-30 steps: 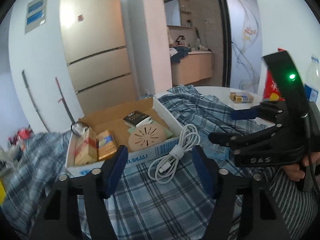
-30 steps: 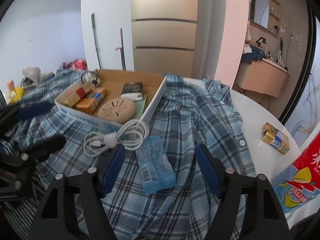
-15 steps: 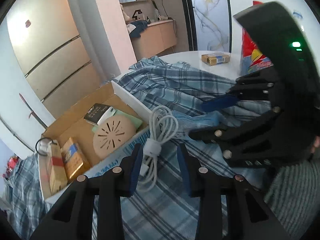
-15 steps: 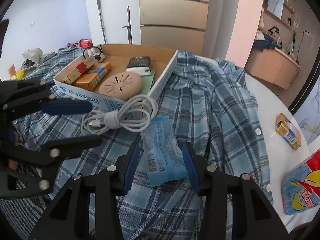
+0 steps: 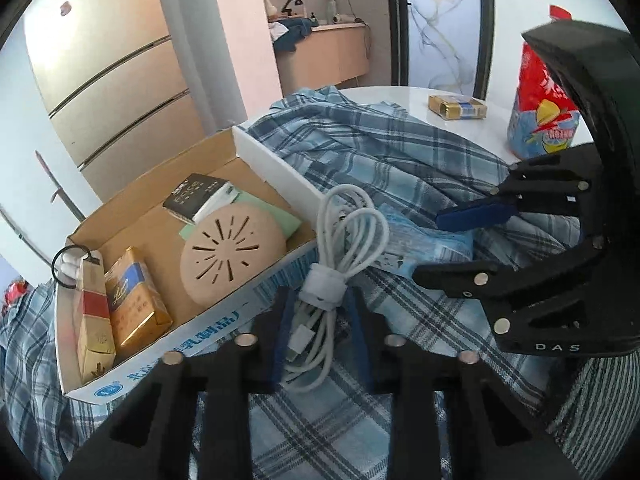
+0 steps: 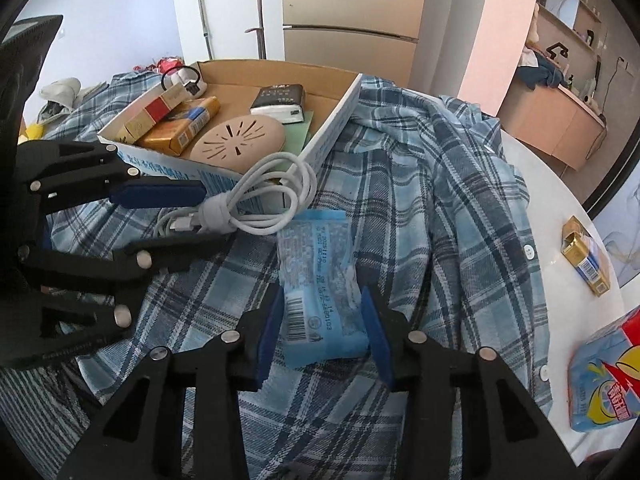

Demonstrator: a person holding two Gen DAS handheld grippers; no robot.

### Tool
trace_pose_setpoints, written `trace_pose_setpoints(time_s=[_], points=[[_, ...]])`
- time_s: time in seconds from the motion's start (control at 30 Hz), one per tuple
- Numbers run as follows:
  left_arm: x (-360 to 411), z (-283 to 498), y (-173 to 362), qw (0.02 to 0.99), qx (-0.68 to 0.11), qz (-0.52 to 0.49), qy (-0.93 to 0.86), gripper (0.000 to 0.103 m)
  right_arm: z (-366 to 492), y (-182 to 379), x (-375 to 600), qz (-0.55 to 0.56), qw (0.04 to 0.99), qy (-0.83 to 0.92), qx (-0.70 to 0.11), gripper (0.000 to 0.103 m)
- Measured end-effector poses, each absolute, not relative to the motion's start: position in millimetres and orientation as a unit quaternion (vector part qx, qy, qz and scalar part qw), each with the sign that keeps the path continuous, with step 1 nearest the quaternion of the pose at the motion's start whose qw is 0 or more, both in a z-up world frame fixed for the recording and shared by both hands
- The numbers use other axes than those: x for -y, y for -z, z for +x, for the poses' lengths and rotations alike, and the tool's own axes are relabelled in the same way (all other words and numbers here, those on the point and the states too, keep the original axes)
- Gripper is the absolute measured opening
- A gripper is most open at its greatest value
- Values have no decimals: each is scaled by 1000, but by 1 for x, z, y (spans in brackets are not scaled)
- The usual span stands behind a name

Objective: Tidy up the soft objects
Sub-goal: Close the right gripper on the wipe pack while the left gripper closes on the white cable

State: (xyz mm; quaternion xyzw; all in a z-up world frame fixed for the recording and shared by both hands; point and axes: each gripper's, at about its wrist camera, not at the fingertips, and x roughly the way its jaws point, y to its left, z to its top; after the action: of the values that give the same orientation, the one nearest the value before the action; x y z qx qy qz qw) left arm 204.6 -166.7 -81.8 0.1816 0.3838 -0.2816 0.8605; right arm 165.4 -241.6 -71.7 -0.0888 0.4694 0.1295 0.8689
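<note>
**Cable and packet taken up on the plaid shirt**

The coiled white cable (image 5: 340, 264) is pinched by the left gripper (image 5: 320, 320), the blue packet (image 6: 320, 280) clasped by the right gripper (image 6: 324, 320), jaws just closed. Both are flanked by the cardboard box (image 6: 336, 120), crowded atop the plaid shirt (image 6: 440, 200)

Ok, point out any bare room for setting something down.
Bare white table between the shirt and the gold pack; open cardboard inside the box, far end. Crowded around the cable and blue packet.
</note>
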Motion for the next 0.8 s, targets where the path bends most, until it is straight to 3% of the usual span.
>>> trace_pose_setpoints(time_s=[0.3, 0.43, 0.47, 0.8], points=[[164, 193, 71, 872, -359, 171, 286, 16, 167, 72, 243, -86, 869, -128, -471, 41], [162, 179, 60, 878, -344, 173, 284, 15, 165, 70, 243, -80, 871, -138, -464, 32], [161, 176, 58, 880, -340, 173, 283, 3, 164, 69, 243, -80, 874, -142, -459, 29], [154, 161, 38, 885, -333, 167, 280, 3, 150, 54, 244, -84, 896, -137, -414, 22]])
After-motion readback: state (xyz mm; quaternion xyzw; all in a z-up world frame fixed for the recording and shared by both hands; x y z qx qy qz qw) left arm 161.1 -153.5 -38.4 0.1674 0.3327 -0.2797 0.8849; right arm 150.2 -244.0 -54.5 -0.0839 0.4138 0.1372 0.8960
